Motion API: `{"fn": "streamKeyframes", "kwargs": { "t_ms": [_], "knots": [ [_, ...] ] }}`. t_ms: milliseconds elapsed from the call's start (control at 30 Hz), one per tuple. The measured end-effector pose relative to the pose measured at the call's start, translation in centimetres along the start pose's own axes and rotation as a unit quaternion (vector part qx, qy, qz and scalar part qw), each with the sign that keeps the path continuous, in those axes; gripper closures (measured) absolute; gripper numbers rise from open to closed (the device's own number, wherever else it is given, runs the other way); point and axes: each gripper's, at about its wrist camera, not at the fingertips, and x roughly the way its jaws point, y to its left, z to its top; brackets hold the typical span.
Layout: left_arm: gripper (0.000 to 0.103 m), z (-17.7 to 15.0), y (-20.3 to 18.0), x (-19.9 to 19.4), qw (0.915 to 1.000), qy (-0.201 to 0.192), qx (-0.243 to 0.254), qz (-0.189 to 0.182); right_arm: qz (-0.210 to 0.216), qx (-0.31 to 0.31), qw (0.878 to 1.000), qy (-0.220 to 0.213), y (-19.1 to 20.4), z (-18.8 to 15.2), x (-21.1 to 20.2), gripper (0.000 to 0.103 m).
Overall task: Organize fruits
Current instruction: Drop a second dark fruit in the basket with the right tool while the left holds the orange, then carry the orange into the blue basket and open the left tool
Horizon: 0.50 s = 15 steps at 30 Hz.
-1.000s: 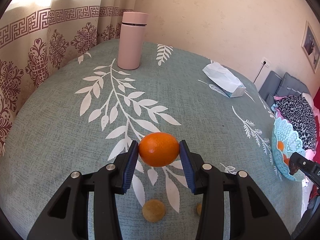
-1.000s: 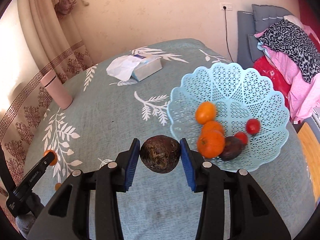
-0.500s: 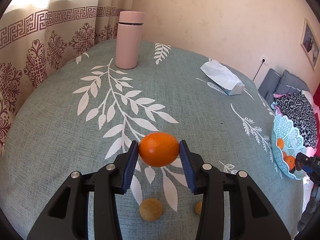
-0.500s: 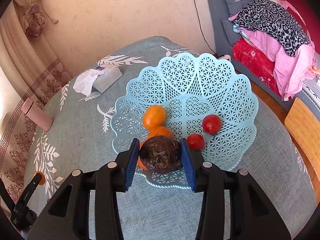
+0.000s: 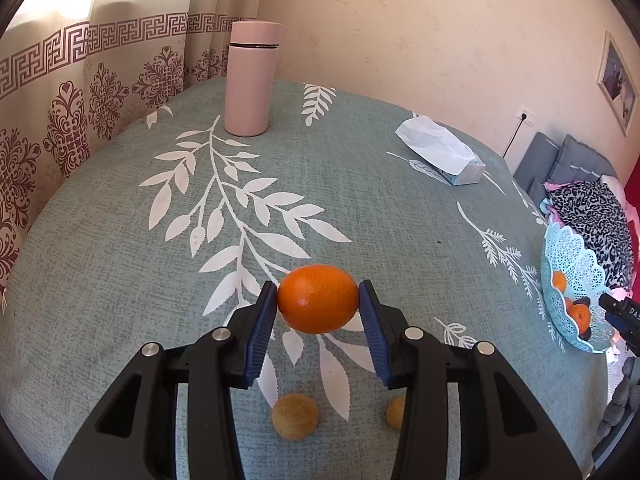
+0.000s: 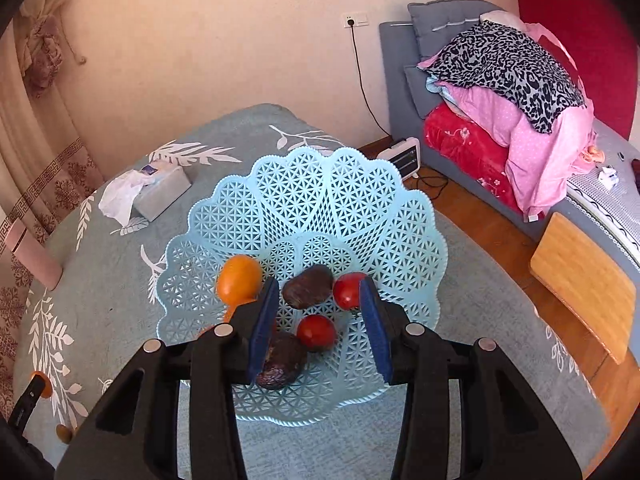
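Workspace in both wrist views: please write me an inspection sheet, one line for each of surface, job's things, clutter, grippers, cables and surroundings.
Surface: round table under a grey-green cloth with white leaves.
Job's things: blue basket holding oranges, two tomatoes and two dark fruits; another orange held over the table; two small tan fruits lying on the cloth.
Clutter: pink flask, upright; tissue box.
Grippers: left hand-held gripper shut on the orange; right hand-held gripper open above the basket.
Cables: black cord hanging from a wall socket.
Surroundings: curtain, sofa with piled bedding, wooden floor.
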Motion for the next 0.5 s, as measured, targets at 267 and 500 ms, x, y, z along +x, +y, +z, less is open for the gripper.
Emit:
{"fn": "streamKeyframes", "kwargs": {
  "t_ms": [267, 500],
  "knots": [
    [0.061, -0.2, -0.4, 0.1, 1.0, 0.002, 0.007, -0.001, 0.096, 0.005, 0.995, 0.037, 1.4, -0.8, -1.2, 0.059],
    [0.061, -0.2, -0.3, 0.0, 1.0, 0.002, 0.006, -0.001, 0.186, 0.032, 0.976, 0.108, 3.5, -2.0, -0.5, 0.059]
  ]
}}
